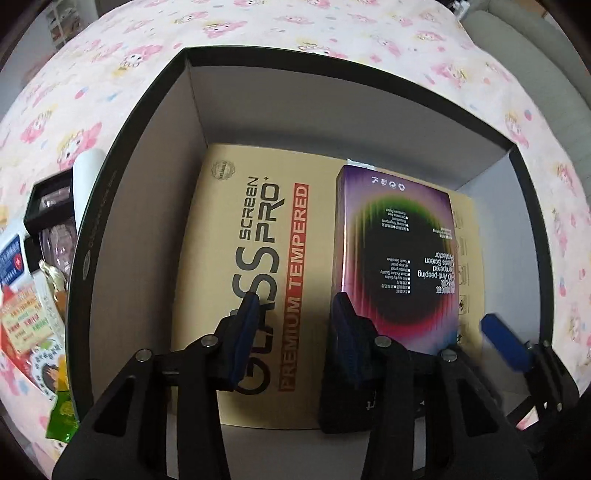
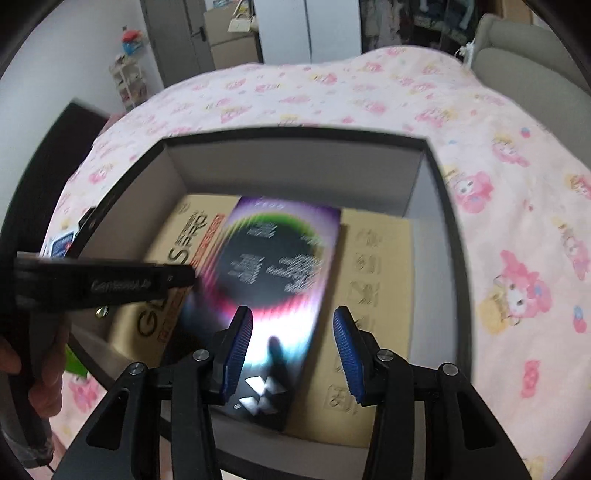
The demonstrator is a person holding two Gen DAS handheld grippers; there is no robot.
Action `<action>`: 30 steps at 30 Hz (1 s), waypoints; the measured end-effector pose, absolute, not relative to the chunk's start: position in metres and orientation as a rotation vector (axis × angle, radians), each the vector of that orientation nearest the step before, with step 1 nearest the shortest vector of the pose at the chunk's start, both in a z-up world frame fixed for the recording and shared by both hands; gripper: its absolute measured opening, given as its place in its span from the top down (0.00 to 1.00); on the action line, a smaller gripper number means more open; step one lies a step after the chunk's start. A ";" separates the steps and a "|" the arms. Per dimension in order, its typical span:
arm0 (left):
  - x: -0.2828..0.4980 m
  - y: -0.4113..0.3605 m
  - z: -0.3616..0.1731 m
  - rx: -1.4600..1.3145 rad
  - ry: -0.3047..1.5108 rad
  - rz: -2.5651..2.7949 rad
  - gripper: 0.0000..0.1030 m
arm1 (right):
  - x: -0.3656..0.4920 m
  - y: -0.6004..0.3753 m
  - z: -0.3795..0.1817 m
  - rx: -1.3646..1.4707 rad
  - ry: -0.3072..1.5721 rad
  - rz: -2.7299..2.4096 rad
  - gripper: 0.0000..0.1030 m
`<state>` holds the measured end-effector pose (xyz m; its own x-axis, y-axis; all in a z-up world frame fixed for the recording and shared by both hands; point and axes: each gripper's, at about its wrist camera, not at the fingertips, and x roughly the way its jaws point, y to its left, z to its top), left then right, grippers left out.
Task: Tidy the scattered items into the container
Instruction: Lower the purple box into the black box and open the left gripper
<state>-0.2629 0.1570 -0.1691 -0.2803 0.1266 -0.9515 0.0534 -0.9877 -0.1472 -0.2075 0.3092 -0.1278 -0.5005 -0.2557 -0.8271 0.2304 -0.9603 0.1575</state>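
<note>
Glossy rectangular package (image 1: 399, 254) atop cardboard (image 1: 236, 236)

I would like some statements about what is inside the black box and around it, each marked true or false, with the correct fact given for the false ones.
1. The purple screen protector box lies on top of the tan GLASS PRO box. True.
2. The black container stands on a bare wooden table. False: it rests on a pink cartoon-print bedsheet.
3. The left gripper is clamped on the purple box. False: its jaws are open and hold nothing.
4. Several small items are still outside the container, on its left side in the left wrist view. True.
5. The right gripper is open above the container. True.
</note>
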 end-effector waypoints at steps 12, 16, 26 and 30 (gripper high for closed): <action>-0.265 0.195 -0.167 -1.871 -0.316 2.257 0.62 | -0.202 0.314 -0.126 1.400 -0.054 -2.480 0.60; -0.264 0.197 -0.165 -1.833 -0.396 2.186 0.72 | -0.199 0.314 -0.121 1.375 -0.006 -2.502 0.61; -0.262 0.201 -0.156 -1.878 -0.423 2.188 0.74 | -0.197 0.315 -0.122 1.384 0.015 -2.515 0.61; -0.267 0.214 -0.155 -1.860 -0.468 2.104 0.73 | -0.195 0.316 -0.123 1.389 0.027 -2.522 0.61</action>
<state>-0.2668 0.2135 -0.1554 -0.1219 0.4250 -0.8969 -0.0044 -0.9039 -0.4277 -0.1948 0.3162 -0.1234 -0.5085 -0.2184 -0.8329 0.2363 -0.9656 0.1089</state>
